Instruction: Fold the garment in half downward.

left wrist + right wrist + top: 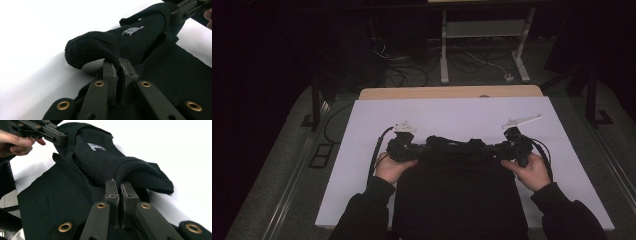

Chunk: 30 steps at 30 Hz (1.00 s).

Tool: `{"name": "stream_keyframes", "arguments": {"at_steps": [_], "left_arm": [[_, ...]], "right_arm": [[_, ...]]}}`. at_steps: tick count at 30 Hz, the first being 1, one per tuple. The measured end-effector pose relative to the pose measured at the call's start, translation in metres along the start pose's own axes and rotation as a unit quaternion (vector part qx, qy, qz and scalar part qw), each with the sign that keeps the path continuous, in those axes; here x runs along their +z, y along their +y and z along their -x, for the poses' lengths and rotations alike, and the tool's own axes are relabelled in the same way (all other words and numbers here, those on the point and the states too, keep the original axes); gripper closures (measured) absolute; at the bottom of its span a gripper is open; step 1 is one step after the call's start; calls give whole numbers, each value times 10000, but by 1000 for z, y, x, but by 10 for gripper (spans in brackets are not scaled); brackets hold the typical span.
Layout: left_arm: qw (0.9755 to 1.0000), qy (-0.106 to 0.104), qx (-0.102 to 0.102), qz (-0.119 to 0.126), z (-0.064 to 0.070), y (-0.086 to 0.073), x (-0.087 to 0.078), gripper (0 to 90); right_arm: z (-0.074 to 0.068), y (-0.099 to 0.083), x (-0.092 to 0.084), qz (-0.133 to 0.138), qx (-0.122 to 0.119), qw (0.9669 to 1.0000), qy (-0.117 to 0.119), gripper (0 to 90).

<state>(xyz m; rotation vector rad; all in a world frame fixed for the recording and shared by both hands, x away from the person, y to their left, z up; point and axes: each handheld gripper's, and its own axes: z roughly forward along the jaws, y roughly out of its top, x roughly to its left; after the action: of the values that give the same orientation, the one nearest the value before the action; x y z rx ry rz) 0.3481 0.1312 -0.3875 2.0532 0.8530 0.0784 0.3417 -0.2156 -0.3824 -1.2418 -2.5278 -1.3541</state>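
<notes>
A black garment (459, 195) with a small white embroidered logo (132, 30) lies on a white sheet (452, 112) near the front edge. Its far edge is lifted and bunched into a roll between the two grippers. My left gripper (414, 148) is shut on the left end of that edge, and the cloth is pinched between its pads (120, 62). My right gripper (502, 148) is shut on the right end, and black fabric is clamped in its jaws (120, 183). Each gripper view shows the other gripper farther off, at the opposite end of the roll.
The white sheet covers a wooden table (452, 92). Beyond the table, on the dark floor, stand a white desk frame (482, 30) and loose cables (412, 70). A black cable (376, 150) trails from the left gripper across the sheet.
</notes>
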Motion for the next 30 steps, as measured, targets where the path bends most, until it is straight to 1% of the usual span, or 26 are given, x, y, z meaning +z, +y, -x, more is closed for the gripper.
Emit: {"name": "stream_keyframes", "arguments": {"at_steps": [7, 10, 12, 13, 16, 20, 23, 24, 26, 30], "left_arm": [[9998, -28, 109, -159, 9, -7, 0, 830], [9997, -49, 107, -203, 12, -11, 0, 830], [9995, -46, 136, -269, 13, -16, 1, 829], [9995, -56, 118, -298, 13, -18, 1, 829], [9990, -96, 159, -402, 16, -24, 1, 829], [9986, -140, 209, -462, 21, -29, -1, 828], [9985, -189, 184, -476, 26, -33, -2, 828], [9983, -203, 199, -507, 27, -34, -2, 828], [9978, -238, 215, -576, 29, -37, -3, 827], [9973, -213, 244, -655, 32, -42, -1, 825]], "right_arm": [[-6, -7, 0, -119, -36, 9999, 32, 843], [-8, -10, 0, -143, -51, 9999, 78, 842], [-9, -13, 0, -173, -26, 9998, 108, 842], [-9, -15, 0, -183, -43, 9998, 120, 842], [-11, -21, 2, -294, -19, 9994, 165, 842], [-14, -27, 4, -409, -20, 9989, 249, 842], [-16, -32, 5, -478, -12, 9984, 301, 841], [-17, -34, 5, -516, 2, 9982, 295, 841], [-19, -37, 4, -560, 29, 9978, 355, 841], [-21, -43, 6, -692, 29, 9968, 407, 840]]}}
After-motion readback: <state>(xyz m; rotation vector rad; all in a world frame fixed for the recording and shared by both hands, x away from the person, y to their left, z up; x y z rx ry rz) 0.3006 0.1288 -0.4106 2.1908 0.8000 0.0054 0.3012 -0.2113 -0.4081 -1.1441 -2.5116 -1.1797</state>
